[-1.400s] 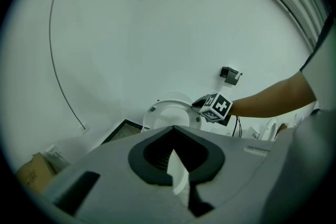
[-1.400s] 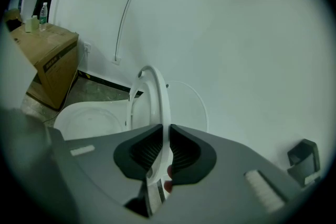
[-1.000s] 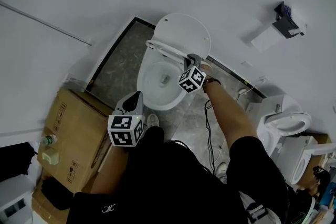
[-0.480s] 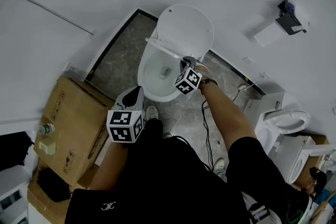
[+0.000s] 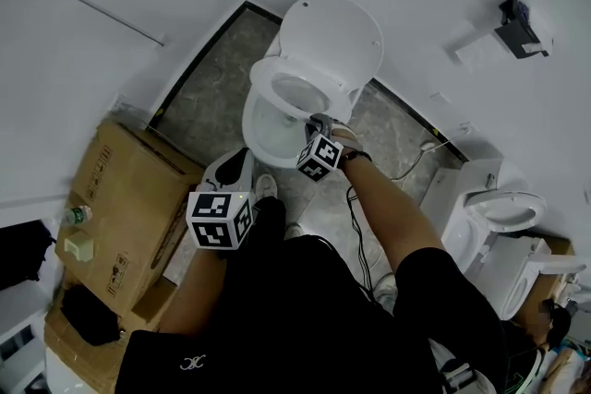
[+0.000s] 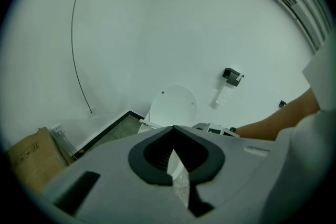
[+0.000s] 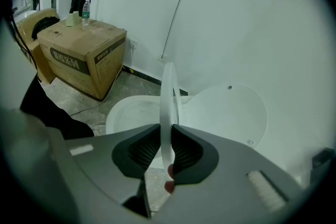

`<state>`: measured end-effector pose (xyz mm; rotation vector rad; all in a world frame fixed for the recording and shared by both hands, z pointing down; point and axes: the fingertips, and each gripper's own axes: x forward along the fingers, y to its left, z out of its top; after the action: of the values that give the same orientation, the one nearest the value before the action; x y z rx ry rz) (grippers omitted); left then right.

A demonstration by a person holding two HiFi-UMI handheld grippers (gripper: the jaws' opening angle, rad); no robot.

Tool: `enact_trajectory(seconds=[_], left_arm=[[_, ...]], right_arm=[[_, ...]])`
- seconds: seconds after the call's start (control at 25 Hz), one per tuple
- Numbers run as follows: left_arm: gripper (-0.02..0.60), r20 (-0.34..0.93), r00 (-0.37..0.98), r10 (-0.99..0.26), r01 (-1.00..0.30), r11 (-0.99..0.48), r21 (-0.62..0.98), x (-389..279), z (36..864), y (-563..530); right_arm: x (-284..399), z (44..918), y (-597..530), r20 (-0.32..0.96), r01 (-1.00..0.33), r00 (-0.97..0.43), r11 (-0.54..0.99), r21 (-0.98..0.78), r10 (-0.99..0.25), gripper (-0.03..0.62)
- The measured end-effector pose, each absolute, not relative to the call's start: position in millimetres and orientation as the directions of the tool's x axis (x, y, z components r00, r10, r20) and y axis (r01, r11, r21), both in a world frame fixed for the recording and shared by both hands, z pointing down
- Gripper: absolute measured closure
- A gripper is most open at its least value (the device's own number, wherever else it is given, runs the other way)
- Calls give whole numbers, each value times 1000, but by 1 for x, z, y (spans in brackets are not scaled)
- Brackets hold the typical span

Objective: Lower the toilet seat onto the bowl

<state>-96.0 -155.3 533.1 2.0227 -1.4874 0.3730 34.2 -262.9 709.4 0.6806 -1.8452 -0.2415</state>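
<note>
A white toilet stands against the wall with its lid (image 5: 334,34) upright. The seat ring (image 5: 297,93) is tilted partway down over the bowl (image 5: 263,129). My right gripper (image 5: 319,126) holds the seat's front edge. In the right gripper view the seat (image 7: 169,92) runs edge-on between the jaws of that gripper (image 7: 167,131). The jaws are opening, but the pads still lie against both faces of the seat. My left gripper (image 5: 233,180) hangs near the bowl's front, apart from it. The left gripper (image 6: 173,131) is shut with nothing held, and the lid (image 6: 173,107) shows beyond it.
A cardboard box (image 5: 120,198) with a water bottle (image 5: 76,217) on it stands left of the toilet. A second toilet (image 5: 503,217) is at the right. A paper holder (image 5: 517,25) hangs on the wall. A cable (image 5: 358,240) lies on the grey floor.
The seat has swung down and away from the lid, with the right gripper moving down and toward me along with it. The left gripper has stayed where it was.
</note>
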Motion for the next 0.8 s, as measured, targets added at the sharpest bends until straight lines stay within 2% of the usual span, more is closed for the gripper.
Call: enact_trajectory(seconds=[0.36, 0.8], left_arm=[[574, 580, 318, -750, -936, -149, 320, -103, 560, -132], [574, 635, 303, -710, -936, -96, 339, -118, 608, -109]], right_arm=[[14, 766, -213, 866, -243, -211, 883, 402, -453, 499], [-5, 839, -171, 914, -175, -150, 920, 352, -378, 482]])
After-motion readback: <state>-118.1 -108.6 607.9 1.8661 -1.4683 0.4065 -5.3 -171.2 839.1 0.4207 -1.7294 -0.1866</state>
